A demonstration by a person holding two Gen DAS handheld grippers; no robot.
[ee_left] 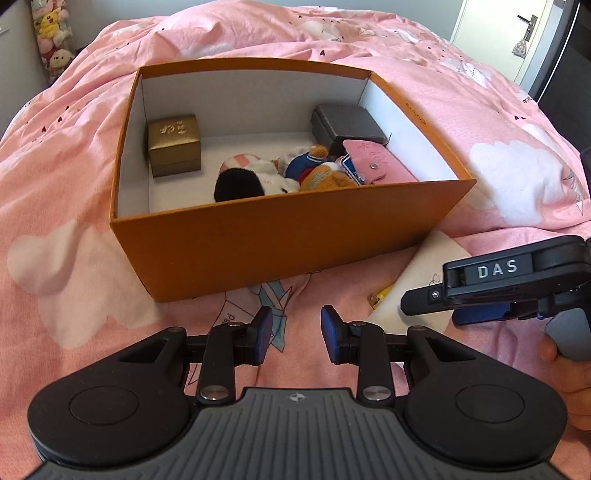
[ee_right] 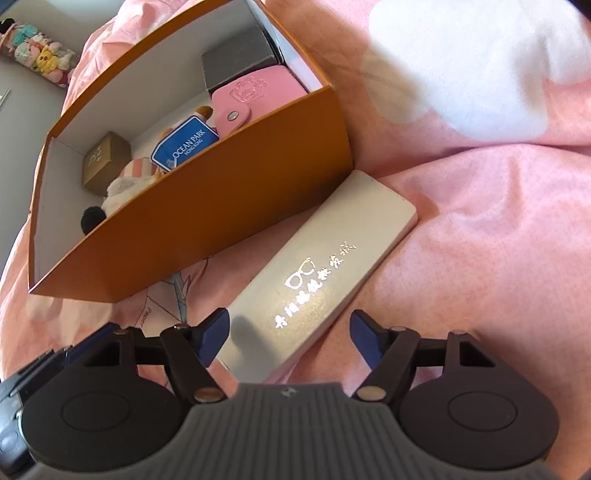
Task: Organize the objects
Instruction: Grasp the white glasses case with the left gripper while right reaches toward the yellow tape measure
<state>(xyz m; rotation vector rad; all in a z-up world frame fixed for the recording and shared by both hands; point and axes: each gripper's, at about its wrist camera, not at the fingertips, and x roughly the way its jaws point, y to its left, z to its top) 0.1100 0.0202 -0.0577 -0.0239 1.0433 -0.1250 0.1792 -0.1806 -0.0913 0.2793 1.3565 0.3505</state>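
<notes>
Where the pink quilt [ee_left: 461, 122] spreads over the bed, listed left to right:

Shelf of plush toys [ee_left: 51, 37], far left background, beside the bed.

Orange box [ee_left: 280, 236], lidless, white inside, resting on the quilt. Contents from its left: gold case [ee_left: 173, 146] upright against the left wall; plush toys with a black round part [ee_left: 240, 186], white and orange bodies heaped mid-floor; blue "OCEAN PARK" tag [ee_right: 186, 147] standing among them; pink snap pouch [ee_left: 376, 164] leaning against the right wall; grey case [ee_left: 345, 123] behind the pouch, in the far right corner.

Left gripper [ee_left: 295, 334], low over bare quilt in front of the box's near wall; jaws partly apart, nothing between them.

White glasses case [ee_right: 321, 269], long, flat, closed, with a shiny spectacles emblem and a line of reflective characters on the lid. Lies on the quilt just beside the box's near right corner, outside it, slanted away from the wall. Small yellow item [ee_left: 380, 295] at its edge, too hidden to identify.

Right gripper [ee_right: 290, 332], pointing steeply down over the case's near end; jaws spread wide, straddling that end, pads clear of its sides. Box wall close on its left.

Door with handle [ee_left: 524, 27], far right background.
</notes>
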